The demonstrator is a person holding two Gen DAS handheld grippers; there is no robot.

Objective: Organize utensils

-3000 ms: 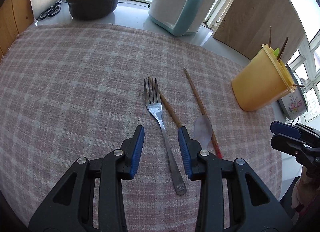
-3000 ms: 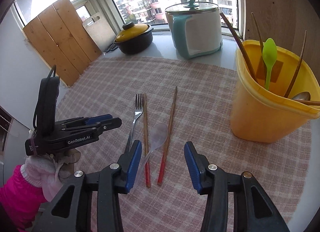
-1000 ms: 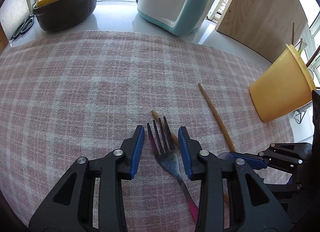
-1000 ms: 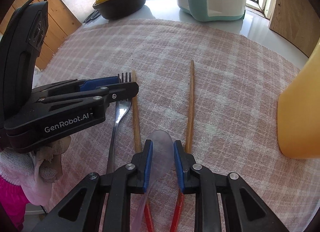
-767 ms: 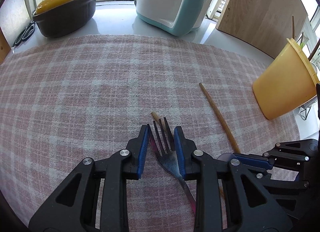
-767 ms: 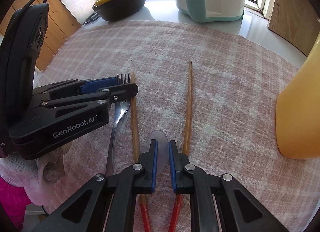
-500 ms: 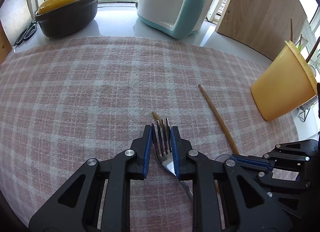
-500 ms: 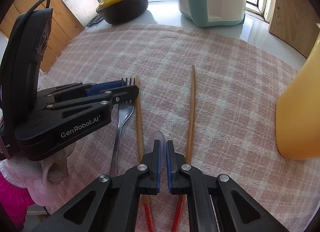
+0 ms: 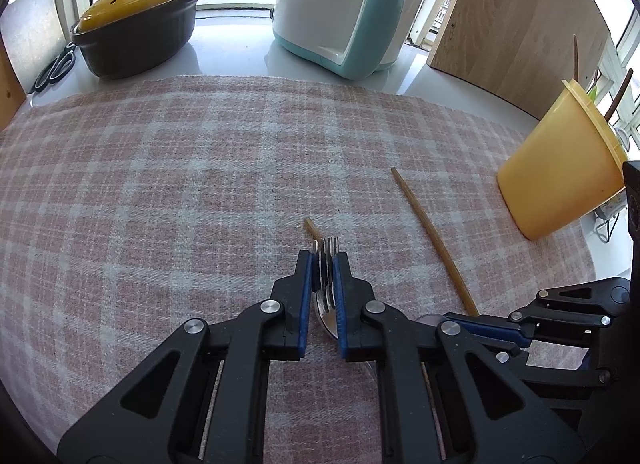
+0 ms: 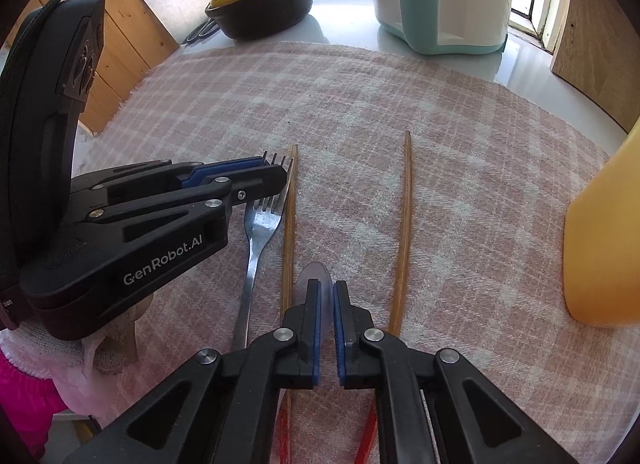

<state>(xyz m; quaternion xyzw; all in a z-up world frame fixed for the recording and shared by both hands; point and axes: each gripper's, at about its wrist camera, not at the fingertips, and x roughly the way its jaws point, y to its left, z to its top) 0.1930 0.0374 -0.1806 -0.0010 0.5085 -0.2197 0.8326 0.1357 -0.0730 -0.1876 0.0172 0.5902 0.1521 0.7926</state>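
My left gripper point(image 9: 323, 264) has just been closing and now clamps the head of the steel fork point(image 10: 256, 232) at the tines, on the pink plaid cloth point(image 9: 160, 192). My right gripper point(image 10: 326, 292) pinches the translucent plastic spoon point(image 10: 316, 276) between two wooden chopsticks point(image 10: 402, 224). The yellow utensil tub point(image 9: 560, 184) stands at 2 o'clock of the fork.
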